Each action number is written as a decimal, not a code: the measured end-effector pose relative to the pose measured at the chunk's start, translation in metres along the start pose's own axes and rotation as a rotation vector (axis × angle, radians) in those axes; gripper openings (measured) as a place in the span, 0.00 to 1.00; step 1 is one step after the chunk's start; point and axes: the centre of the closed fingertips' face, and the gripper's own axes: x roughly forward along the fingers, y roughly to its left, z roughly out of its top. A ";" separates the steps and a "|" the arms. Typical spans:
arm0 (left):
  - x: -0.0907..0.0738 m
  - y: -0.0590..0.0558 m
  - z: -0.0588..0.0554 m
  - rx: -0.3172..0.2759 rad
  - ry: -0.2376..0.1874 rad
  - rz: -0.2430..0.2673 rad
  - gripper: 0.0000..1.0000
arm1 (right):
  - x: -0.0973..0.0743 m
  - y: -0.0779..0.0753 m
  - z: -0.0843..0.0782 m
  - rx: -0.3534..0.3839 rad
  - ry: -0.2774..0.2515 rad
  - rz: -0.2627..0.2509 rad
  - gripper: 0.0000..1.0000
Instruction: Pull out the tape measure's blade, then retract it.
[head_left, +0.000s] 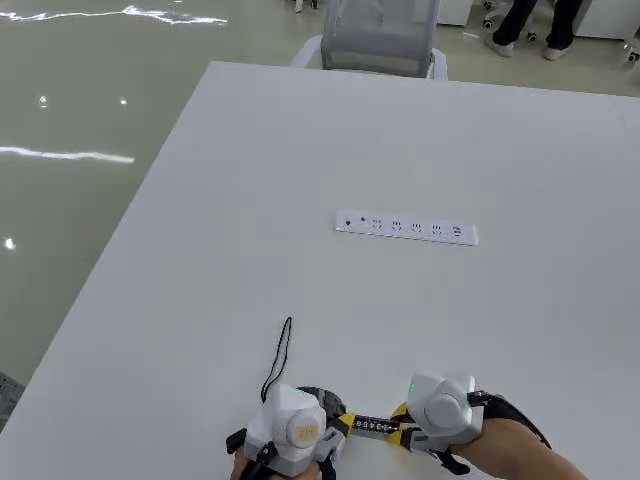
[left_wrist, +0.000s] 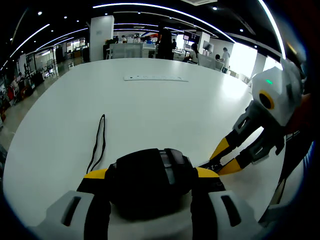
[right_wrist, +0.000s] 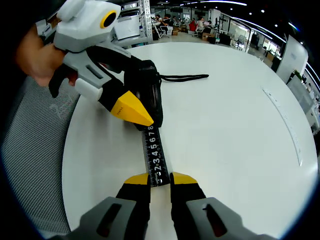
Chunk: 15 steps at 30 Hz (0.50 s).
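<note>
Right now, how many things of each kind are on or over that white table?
1 tape measure, blade partly out
1 power strip
2 handheld grippers: left gripper, right gripper
Total: 4

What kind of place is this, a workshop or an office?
Most likely an open-plan office or lab: a large white table with a power strip, a mesh office chair at its far edge, and desks beyond.
</note>
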 end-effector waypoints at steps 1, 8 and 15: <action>0.000 0.000 0.000 0.000 0.000 0.000 0.62 | -0.001 0.001 0.001 0.000 0.000 0.000 0.14; 0.000 0.000 0.000 0.000 0.000 -0.001 0.62 | 0.001 0.002 0.004 0.000 -0.002 0.002 0.14; 0.000 0.000 0.000 0.000 0.002 -0.003 0.62 | 0.004 0.003 0.007 -0.004 -0.003 0.006 0.14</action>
